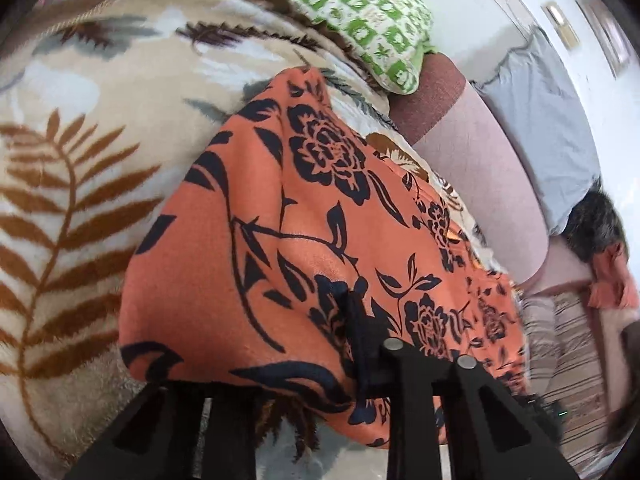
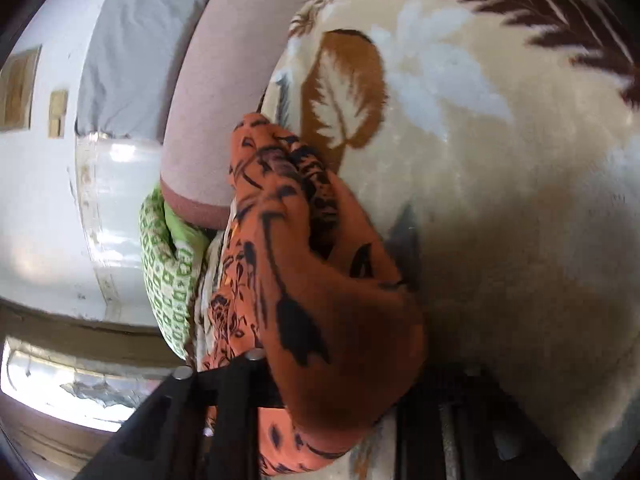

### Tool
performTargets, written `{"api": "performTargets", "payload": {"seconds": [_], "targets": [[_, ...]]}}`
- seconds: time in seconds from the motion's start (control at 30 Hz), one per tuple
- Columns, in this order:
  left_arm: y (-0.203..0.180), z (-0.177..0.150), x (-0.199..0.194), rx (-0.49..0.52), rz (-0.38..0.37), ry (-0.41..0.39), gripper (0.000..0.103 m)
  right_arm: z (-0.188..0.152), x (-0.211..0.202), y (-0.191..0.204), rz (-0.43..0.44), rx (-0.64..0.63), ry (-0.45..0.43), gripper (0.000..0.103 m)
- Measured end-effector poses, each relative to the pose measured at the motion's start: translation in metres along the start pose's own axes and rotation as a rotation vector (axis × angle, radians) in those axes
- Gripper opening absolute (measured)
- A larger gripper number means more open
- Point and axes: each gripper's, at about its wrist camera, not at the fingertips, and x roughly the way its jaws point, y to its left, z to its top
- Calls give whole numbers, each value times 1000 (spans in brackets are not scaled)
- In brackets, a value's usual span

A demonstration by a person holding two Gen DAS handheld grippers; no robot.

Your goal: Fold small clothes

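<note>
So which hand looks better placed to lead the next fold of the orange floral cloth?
Probably the left. Its fingers pinch the near edge of the orange black-flowered cloth, which spreads flat ahead over the leaf-print blanket. The right gripper holds a bunched part.

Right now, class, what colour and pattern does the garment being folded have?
Orange garment with a black flower-and-leaf print; the left wrist view shows it best.

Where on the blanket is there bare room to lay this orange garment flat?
The leaf-print blanket lies bare left of the orange garment in the left wrist view. The right wrist view shows another bare stretch beside the garment, away from the wall. It is crowded toward the green pillow and pink cushion.
</note>
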Motion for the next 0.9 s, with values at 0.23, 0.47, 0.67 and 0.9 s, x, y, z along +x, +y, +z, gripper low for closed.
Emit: {"api": "performTargets", "payload": {"seconds": [0.23,0.47,0.67,0.9], "targets": [[-1,2,-23,12,-38,-43,14,-13,-19,46,-17,-196,-76,20],[2,-8,-49,34,-45,-48,14,-39,-45,64,-26,-275,-87,20],[19,-41,-71,21,-37,31,14,-56,-82,46,-54,-264,-89,20],[29,-41,-51,-89,-66,60,55,-69,-84,7,-209,-101,65,51]]}}
